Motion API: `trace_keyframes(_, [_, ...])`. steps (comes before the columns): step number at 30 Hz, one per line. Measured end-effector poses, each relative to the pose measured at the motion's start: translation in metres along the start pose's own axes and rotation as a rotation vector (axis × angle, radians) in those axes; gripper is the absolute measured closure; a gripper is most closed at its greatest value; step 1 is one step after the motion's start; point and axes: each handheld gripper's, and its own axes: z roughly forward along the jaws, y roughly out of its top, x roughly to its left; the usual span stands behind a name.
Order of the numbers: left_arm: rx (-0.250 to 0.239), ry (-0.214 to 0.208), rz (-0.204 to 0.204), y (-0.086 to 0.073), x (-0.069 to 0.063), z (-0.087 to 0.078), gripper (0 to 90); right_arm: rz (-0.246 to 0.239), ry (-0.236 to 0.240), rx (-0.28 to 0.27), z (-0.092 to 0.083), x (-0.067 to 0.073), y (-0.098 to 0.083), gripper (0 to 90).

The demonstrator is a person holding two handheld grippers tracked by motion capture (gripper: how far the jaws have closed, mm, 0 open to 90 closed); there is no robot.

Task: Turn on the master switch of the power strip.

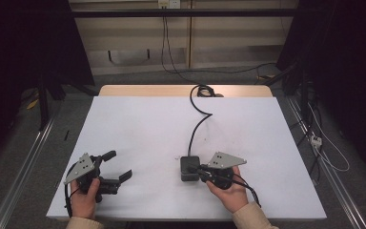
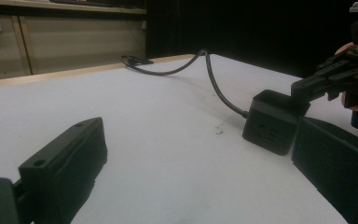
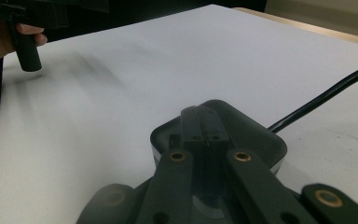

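A black power cube [image 1: 189, 168] lies on the white table top [image 1: 143, 124], right of the middle near the front. Its black cable [image 1: 198, 126] runs away to the far edge. My right gripper [image 1: 201, 168] is shut, its two jaws pressed together and lying over the top of the cube [image 3: 256, 135], nothing between them. In the left gripper view the right gripper [image 2: 303, 88] touches the top edge of the cube [image 2: 272, 121]. My left gripper [image 1: 119, 165] stands open at the front left, apart from the cube, with bare table between its jaws [image 2: 198, 140].
The cable [image 2: 214, 84] curls into a loop at the wooden back edge [image 1: 147, 90] of the table. Loose cables and a white plug strip [image 1: 316, 140] lie on the floor at the right. Metal rails run along both sides.
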Motion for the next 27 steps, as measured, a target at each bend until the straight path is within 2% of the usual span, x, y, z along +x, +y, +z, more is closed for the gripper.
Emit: trace_keyframes(27, [-0.002,-0.001,0.006,0.0000,-0.0009,-0.0001,2.9,-0.021,-0.008,0.006,0.0001,0.0017,0.0005,90.0])
